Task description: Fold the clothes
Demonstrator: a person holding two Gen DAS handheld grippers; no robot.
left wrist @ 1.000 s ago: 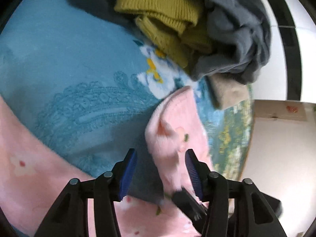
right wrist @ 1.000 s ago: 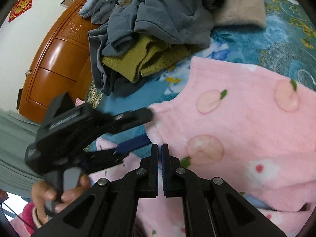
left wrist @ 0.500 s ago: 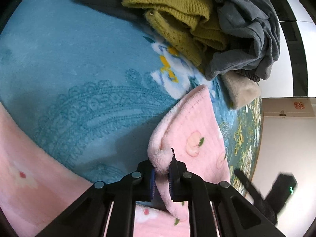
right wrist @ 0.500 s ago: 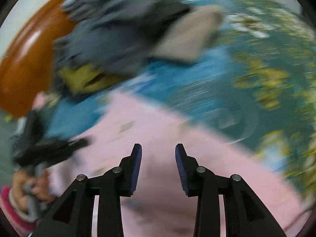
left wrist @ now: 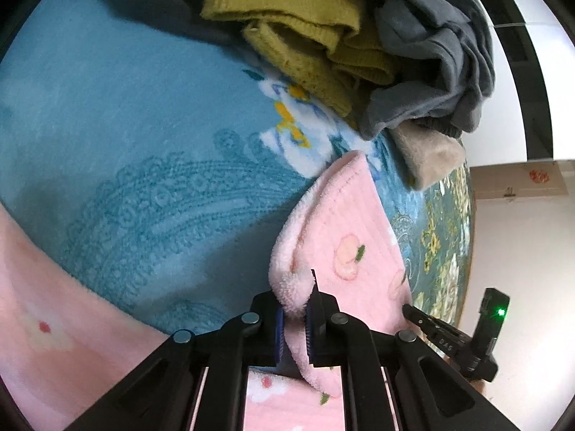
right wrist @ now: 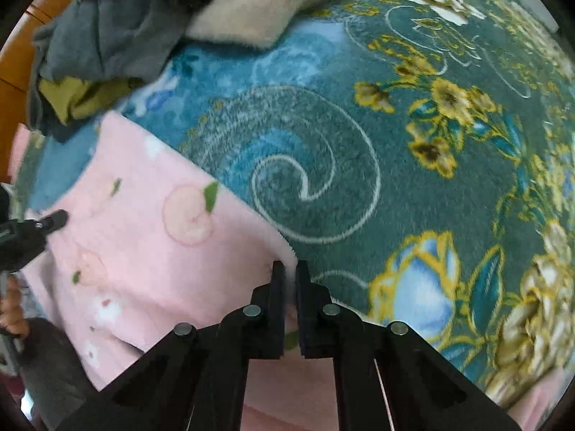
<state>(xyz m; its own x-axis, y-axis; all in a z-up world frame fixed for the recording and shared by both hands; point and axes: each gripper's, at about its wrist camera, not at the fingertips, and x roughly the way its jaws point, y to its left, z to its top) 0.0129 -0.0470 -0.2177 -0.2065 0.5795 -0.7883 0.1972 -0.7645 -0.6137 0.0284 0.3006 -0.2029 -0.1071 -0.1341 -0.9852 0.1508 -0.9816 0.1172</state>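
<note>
A pink fleece garment with a peach print (left wrist: 345,237) lies on a teal flowered blanket (left wrist: 125,125). My left gripper (left wrist: 294,305) is shut on a bunched corner of it, and the fleece bulges up between the blue pads. In the right wrist view the same garment (right wrist: 151,237) spreads left and down from my right gripper (right wrist: 290,273). That gripper is shut on the garment's edge corner and points down at the blanket (right wrist: 395,143). Each gripper shows in the other's view: the right gripper (left wrist: 409,310) at the lower right, the left gripper (right wrist: 57,219) at the far left.
A heap of clothes lies beyond the garment: a mustard knit (left wrist: 305,28), a grey sweatshirt (left wrist: 431,54) and a beige fleece piece (left wrist: 427,154). More pink flowered fleece (left wrist: 54,305) covers the lower left. A wooden headboard (right wrist: 14,72) stands behind the heap. A hand (right wrist: 10,316) holds the left gripper.
The left gripper has shut on the pink corner. The right gripper swung away from the left one along the garment's edge, opened, then shut on the far corner.
</note>
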